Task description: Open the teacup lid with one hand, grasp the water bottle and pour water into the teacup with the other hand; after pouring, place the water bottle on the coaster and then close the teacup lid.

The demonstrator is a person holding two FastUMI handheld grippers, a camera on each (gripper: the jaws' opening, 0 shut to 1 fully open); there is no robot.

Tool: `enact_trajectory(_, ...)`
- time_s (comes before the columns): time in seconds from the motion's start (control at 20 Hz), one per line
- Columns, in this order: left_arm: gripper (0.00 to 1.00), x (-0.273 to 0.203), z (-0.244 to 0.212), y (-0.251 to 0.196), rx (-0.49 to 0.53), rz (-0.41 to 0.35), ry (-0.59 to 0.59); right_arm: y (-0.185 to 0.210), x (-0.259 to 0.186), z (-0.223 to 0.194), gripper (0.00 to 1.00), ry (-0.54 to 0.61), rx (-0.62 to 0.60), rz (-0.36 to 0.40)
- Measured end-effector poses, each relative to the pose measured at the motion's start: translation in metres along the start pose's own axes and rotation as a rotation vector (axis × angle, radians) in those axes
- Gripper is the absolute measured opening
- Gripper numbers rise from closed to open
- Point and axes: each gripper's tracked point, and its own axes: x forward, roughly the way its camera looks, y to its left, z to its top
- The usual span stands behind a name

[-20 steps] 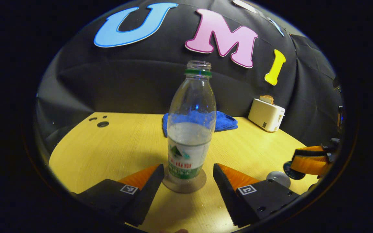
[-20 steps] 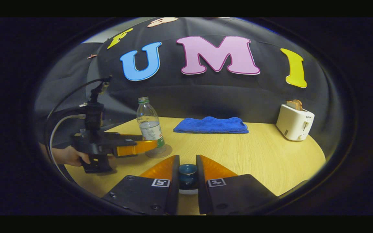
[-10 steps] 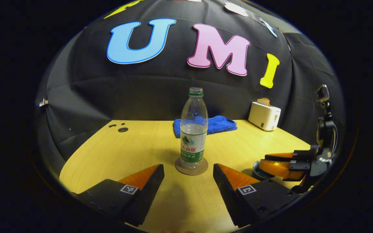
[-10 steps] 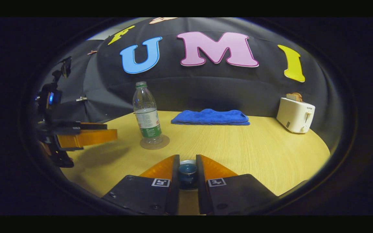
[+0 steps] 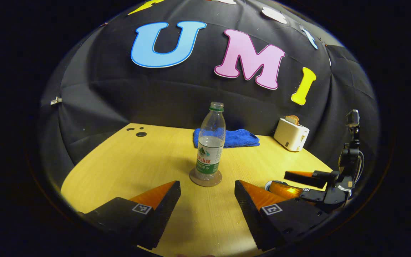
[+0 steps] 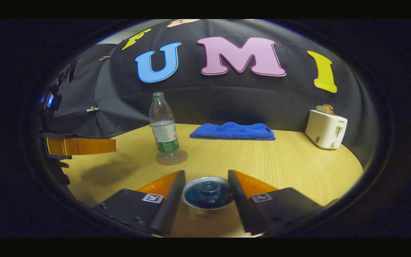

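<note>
Clear plastic, part full and uncapped, the water bottle [image 5: 210, 146] stands upright on the round coaster [image 5: 206, 177] near the middle of the wooden table [image 5: 137, 160]. Left gripper [image 5: 207, 192] hangs spread — nothing between its fingers, well short of the bottle. Right gripper [image 6: 206, 187] is spread too, its fingers flanking the lidded teacup [image 6: 208, 187] near the table's front edge. Blue cloth [image 6: 232, 131] and toaster [image 6: 325, 128] sit along the far edge.

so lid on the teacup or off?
On. The lid sits on the teacup, knob up, between the right gripper's open fingers, which don't touch it.
</note>
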Motion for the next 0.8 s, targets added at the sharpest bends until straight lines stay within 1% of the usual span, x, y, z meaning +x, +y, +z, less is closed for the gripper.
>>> enact_trajectory(0.05,0.96,-0.008,0.009,0.003,0.011,0.034,-0.007,-0.001,-0.009,0.013,0.91,-0.008,0.008,0.002)
enact_trajectory(0.1,0.95,-0.018,0.02,0.007,0.021,0.077,-0.017,-0.004,-0.017,0.025,1.0,-0.019,0.011,-0.007)
enact_trajectory(0.15,0.96,-0.028,0.032,0.01,0.028,0.121,-0.03,-0.009,-0.027,0.04,1.0,-0.033,0.007,-0.019)
enact_trajectory(0.25,0.95,-0.049,0.057,0.008,0.036,0.168,-0.053,-0.025,-0.049,0.073,1.0,-0.068,-0.016,-0.062)
enact_trajectory(0.45,0.95,-0.084,0.103,-0.017,0.044,0.194,-0.092,-0.046,-0.096,0.139,1.0,-0.125,-0.015,-0.121)
enact_trajectory(0.6,0.95,-0.113,0.132,-0.031,0.044,0.233,-0.146,-0.053,-0.13,0.174,1.0,-0.164,-0.016,-0.152)
enact_trajectory(0.65,0.95,-0.122,0.139,-0.036,0.035,0.241,-0.164,-0.052,-0.14,0.179,1.0,-0.154,-0.012,-0.15)
enact_trajectory(0.75,0.95,-0.139,0.154,-0.043,0.001,0.251,-0.229,-0.04,-0.158,0.198,1.0,-0.199,-0.011,-0.134)
enact_trajectory(0.8,0.95,-0.146,0.158,-0.042,-0.022,0.263,-0.251,-0.037,-0.166,0.203,1.0,-0.218,-0.02,-0.137)
